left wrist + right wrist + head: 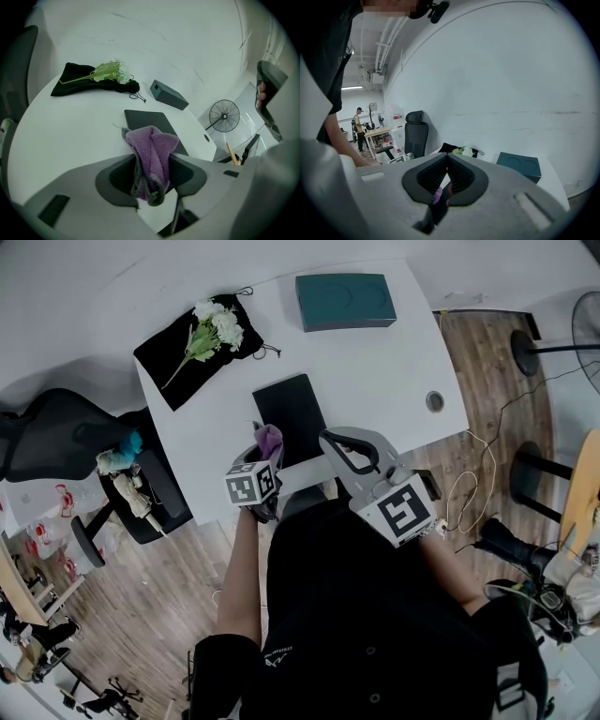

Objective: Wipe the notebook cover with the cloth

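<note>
Now the left claw is squeezed tight on the purple cloth, which bunches up between its jaws. The black notebook lies flat on the white desk, just ahead of this claw. The cloth is over the notebook's near corner, but I cannot tell if they touch. The right claw is held up just to the right of the left one. Its jaws are pressed together with nothing in them. Far ahead of both claws sit a teal box and white flowers on a black bag.
</note>
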The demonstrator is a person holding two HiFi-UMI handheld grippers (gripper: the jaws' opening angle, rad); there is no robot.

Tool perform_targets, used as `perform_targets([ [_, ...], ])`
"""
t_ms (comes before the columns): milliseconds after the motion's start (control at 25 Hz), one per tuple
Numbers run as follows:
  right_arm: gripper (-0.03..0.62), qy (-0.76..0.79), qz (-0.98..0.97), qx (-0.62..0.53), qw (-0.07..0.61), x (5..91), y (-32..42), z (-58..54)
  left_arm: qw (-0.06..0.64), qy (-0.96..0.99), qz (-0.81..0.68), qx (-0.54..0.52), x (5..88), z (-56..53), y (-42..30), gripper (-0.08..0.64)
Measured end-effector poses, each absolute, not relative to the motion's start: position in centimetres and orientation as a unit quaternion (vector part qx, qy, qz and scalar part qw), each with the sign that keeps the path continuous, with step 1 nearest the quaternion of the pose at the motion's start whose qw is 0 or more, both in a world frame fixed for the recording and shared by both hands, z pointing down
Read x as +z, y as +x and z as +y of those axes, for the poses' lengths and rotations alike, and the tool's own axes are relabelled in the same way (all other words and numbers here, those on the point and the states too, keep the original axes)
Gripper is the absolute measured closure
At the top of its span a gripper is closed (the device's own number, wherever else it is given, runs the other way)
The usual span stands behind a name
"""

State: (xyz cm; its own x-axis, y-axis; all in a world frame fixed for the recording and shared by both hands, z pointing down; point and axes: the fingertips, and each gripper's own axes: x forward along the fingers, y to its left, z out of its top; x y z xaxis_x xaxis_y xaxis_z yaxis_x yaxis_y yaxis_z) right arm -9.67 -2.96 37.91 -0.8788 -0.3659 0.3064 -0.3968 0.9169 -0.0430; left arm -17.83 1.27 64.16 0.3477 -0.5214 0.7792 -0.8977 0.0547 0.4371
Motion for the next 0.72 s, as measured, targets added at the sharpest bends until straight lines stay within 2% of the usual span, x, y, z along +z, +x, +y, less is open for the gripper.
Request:
perform_targets([
  [480, 0.587, 0.245, -0.960, 0.064, 0.119, 37.0, -8.9, -1.5, 0.476, 0.668, -0.543, 0.180, 62.8, 3.3, -18.2, 0.373],
  [720, 0.586, 0.276, -0.945, 0.082, 0.153, 37.4, -7.6, -1.3, 0.461, 0.708, -0.500, 0.191, 61.7, 3.0, -14.4, 0.373],
])
